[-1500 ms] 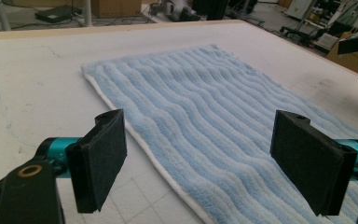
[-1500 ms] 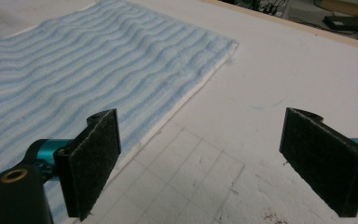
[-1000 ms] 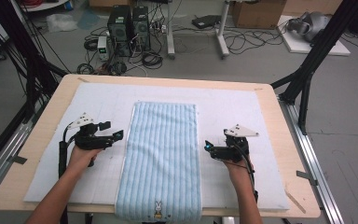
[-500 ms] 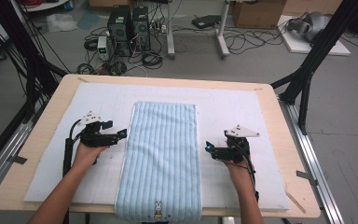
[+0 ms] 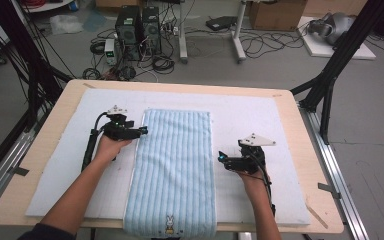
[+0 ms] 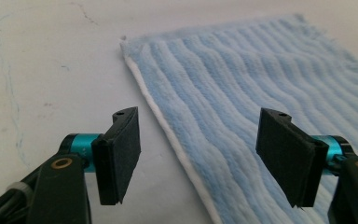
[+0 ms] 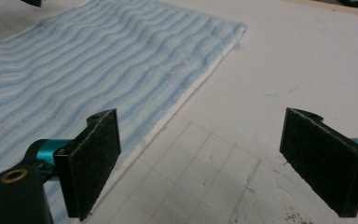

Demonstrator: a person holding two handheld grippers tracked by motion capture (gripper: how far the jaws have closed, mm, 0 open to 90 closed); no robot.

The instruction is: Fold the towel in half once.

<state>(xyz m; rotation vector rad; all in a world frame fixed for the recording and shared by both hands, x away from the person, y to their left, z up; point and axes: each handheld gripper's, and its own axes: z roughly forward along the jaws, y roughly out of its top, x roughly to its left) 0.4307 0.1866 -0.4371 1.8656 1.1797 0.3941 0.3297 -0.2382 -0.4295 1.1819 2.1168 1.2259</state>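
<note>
A light blue striped towel (image 5: 175,165) lies lengthwise down the middle of the white mat (image 5: 260,115), and its near end with a small rabbit emblem hangs over the table's front edge. My left gripper (image 5: 141,131) sits at the towel's left edge near the far corner. Its jaws have just been closing and still stand apart. In the left gripper view the towel's (image 6: 242,84) white-trimmed edge runs between the jaws of the left gripper (image 6: 205,154), untouched by the pads. My right gripper (image 5: 221,159) rests open beside the towel's right edge. In the right gripper view the towel (image 7: 98,60) lies by one jaw of the right gripper (image 7: 209,163).
The mat covers a wooden table (image 5: 310,150). Black frame posts (image 5: 330,85) stand at both sides. Computer towers (image 5: 137,27) and loose cables lie on the floor beyond the far edge. Bare mat stretches to either side of the towel.
My left gripper has moved away from me and rightward, up to the towel's left edge. The right gripper and the towel have not moved.
</note>
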